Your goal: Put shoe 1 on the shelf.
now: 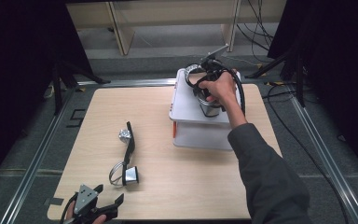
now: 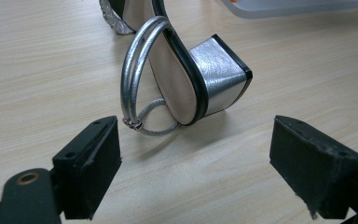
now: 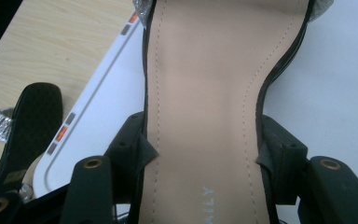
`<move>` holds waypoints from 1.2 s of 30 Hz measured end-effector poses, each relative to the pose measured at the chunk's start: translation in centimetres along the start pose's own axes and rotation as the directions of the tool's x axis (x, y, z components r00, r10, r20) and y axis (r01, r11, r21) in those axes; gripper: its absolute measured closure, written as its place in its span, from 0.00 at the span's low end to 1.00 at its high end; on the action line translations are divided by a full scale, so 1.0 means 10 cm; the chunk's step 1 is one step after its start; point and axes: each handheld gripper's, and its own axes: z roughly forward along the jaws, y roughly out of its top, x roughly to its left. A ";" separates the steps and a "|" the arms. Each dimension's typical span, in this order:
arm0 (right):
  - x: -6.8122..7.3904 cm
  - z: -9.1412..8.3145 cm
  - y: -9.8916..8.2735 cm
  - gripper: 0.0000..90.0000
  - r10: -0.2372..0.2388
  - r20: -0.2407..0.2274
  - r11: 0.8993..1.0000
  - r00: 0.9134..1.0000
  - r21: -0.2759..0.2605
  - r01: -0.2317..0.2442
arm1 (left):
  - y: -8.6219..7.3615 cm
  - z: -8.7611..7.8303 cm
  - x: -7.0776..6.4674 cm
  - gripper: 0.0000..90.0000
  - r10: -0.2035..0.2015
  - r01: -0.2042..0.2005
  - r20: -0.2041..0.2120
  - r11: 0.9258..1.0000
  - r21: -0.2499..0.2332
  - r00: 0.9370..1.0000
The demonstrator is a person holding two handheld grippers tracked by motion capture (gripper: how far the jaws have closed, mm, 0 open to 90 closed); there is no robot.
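A silver block-heel sandal (image 1: 129, 144) lies on its side on the wooden table (image 1: 177, 186), heel toward me. In the left gripper view this sandal (image 2: 191, 79) sits just beyond my left gripper (image 2: 196, 154), whose jaws stand wide apart with nothing between them. In the high view the left gripper (image 1: 109, 193) is at the table's near left edge. The matching second sandal (image 1: 208, 108) rests on top of a white two-level stand (image 1: 186, 109). My right gripper (image 3: 205, 149) is shut on the narrow waist of that sandal's beige insole (image 3: 205, 70), and a hand covers the right gripper (image 1: 209, 95) from above.
The stand's white top (image 3: 326, 84) has orange and grey marks along its edge. The table sandal's black sole (image 3: 28, 126) lies to the left below it. Wooden furniture legs (image 1: 121, 28), cables (image 1: 256, 28) and black stands (image 1: 60, 79) surround the table's far side.
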 end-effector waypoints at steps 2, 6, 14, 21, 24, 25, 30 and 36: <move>-0.01 0.03 0.03 0.47 0.036 0.006 0.999 0.999 0.005 -0.036 | 0.00 0.00 0.00 0.18 -0.002 0.002 0.000 1.000 -0.003 1.000; -0.02 0.11 0.07 0.47 0.089 0.006 0.996 0.996 0.015 -0.089 | 0.00 -0.01 0.01 0.18 0.008 -0.008 -0.001 1.000 0.006 1.000; 0.04 0.21 0.14 0.41 0.176 -0.007 0.984 0.984 0.037 -0.176 | 0.01 -0.02 0.00 0.18 0.004 -0.004 0.001 1.000 0.003 1.000; 0.07 0.14 0.13 0.26 0.162 -0.083 0.986 0.983 0.057 -0.157 | 0.00 -0.02 0.01 0.18 0.006 -0.006 0.006 1.000 0.000 1.000; 0.04 0.00 0.11 0.26 0.125 -0.125 0.992 0.984 0.044 -0.120 | 0.00 -0.01 0.02 0.18 0.011 -0.011 0.005 1.000 0.008 1.000; 0.04 0.00 0.11 0.26 0.125 -0.125 0.992 0.984 0.044 -0.120 | 0.00 -0.01 0.02 0.18 0.011 -0.011 0.004 1.000 0.006 1.000; -0.06 -0.21 -0.02 0.29 0.037 -0.189 0.998 0.981 -0.037 -0.045 | 0.00 -0.01 0.01 0.18 0.007 -0.007 -0.001 1.000 0.011 1.000; -0.24 -0.47 -0.33 0.31 -0.058 -0.212 0.995 0.976 -0.096 0.038 | 0.00 0.00 0.00 0.18 -0.003 0.003 0.001 1.000 0.003 1.000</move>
